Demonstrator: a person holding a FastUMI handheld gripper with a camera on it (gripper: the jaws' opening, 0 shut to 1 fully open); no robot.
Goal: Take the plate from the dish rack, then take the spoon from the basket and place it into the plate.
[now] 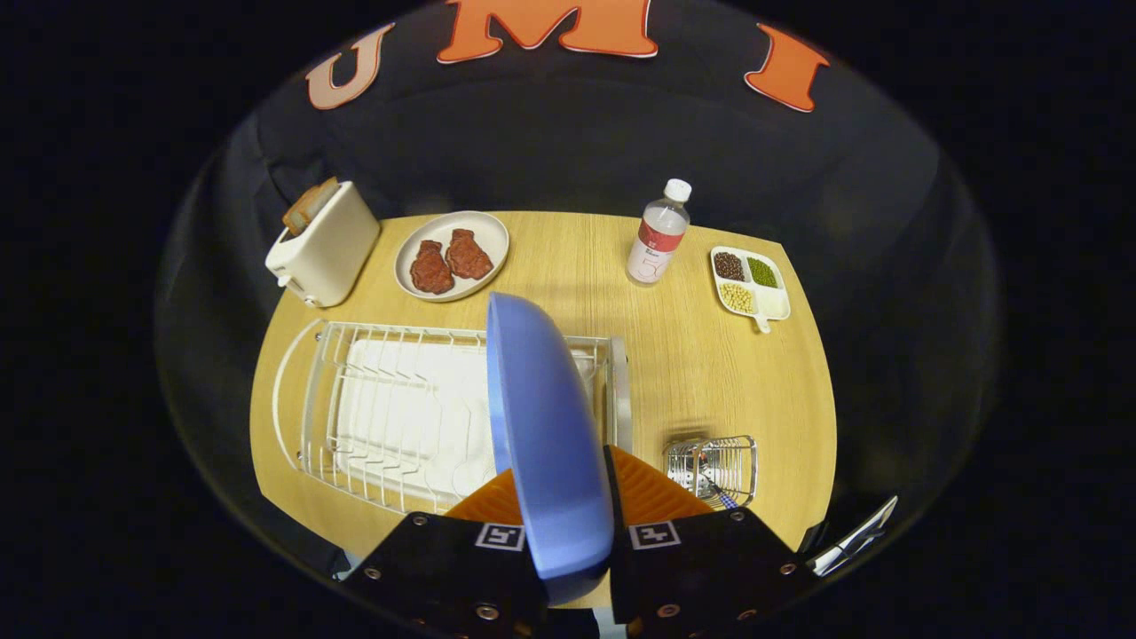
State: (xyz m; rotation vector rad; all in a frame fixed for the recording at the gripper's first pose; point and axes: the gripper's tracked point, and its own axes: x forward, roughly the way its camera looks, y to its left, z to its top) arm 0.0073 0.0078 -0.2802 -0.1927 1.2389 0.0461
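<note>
My gripper (565, 524) has both fingers clamped on the blue plate (546, 435), held on edge above the white wire dish rack (390, 413), which sits bare on the round wooden table (701, 355). Beyond, an oval plate (417, 240) carries 2 meat patties (450, 260). The divided tray (774, 304) holds 3 kinds of beans. The small wire basket (714, 469) holds what looks like the spoon (714, 488).

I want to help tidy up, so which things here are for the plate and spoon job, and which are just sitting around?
For the job:
round blue plate, held on edge between both fingers of the claw
white wire dish rack
small wire basket, something in it

Just lying about:
white toaster with bread
oval plate of brown patties
clear plastic bottle
white tray of beans
</note>
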